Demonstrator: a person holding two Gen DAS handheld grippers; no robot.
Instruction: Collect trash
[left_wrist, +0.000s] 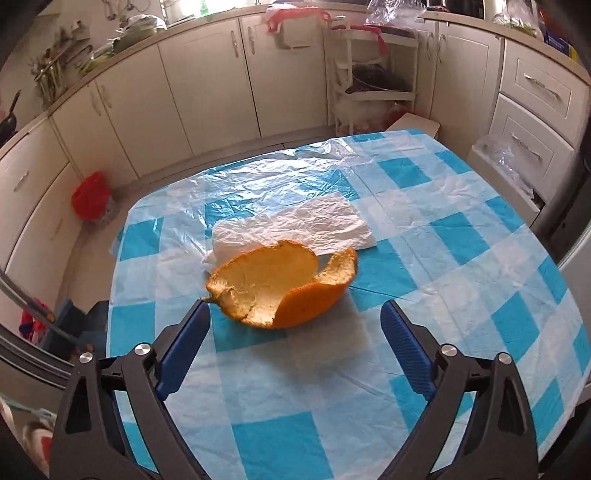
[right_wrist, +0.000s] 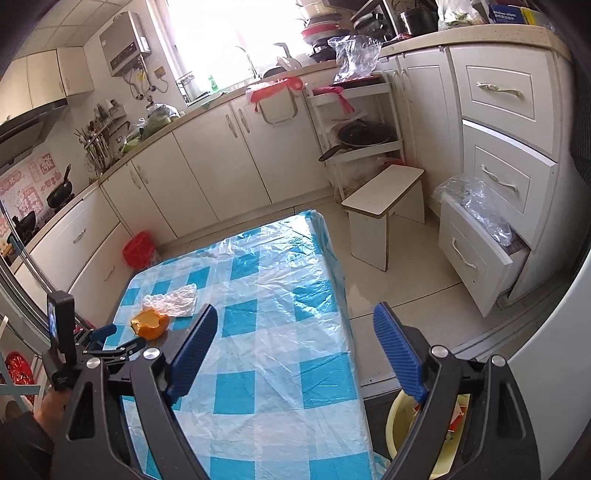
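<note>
A curled orange peel (left_wrist: 280, 286), cupped like a shallow bowl with its pale pith facing up, lies on the surface covered by a blue-and-white checked plastic cloth (left_wrist: 461, 229). Just behind it, touching its far edge, lies a crumpled white sheet of thin plastic (left_wrist: 295, 225). The left gripper (left_wrist: 295, 317) hangs over the near side of the peel with its blue ribbed fingers (left_wrist: 186, 345) spread wide apart. The peel sits just ahead of the fingertips, nearer the left finger than the right, and neither pad presses on it. In the right wrist view, the right gripper (right_wrist: 295, 325) is over the near right part of the surface, well apart from the peel, its fingers also spread wide with nothing between them. Below its right finger stands a pale yellow basin (right_wrist: 399, 428) holding scraps, beside the surface.
</note>
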